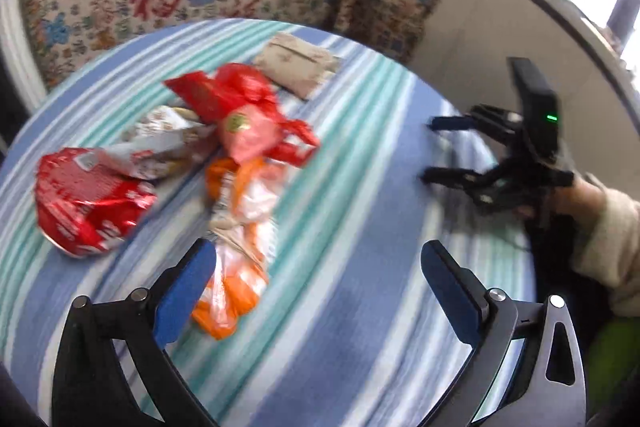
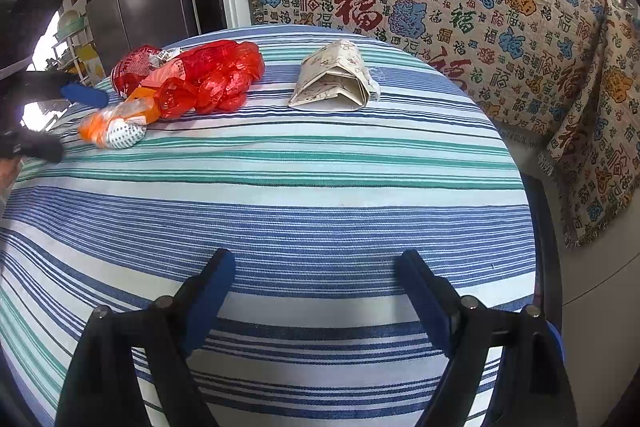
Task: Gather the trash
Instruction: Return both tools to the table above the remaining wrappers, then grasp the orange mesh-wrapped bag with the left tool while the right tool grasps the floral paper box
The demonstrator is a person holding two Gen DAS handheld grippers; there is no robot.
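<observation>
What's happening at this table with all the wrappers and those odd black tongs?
A person is tidying up trash with a two-finger gripper in each hand. On the striped tablecloth lies a pile: a red plastic bag, an orange and white wrapper and a crumpled red packet, with a folded beige pouch apart from it. The left gripper is open beside the orange wrapper, gripping nothing. The right gripper is open over bare cloth. Nothing is picked up yet.

Each hand-held gripper (image 1: 318, 271) has black linkage arms, silver pivot pins and blue pads (image 2: 212, 301); cream sleeve (image 1: 608, 243).
</observation>
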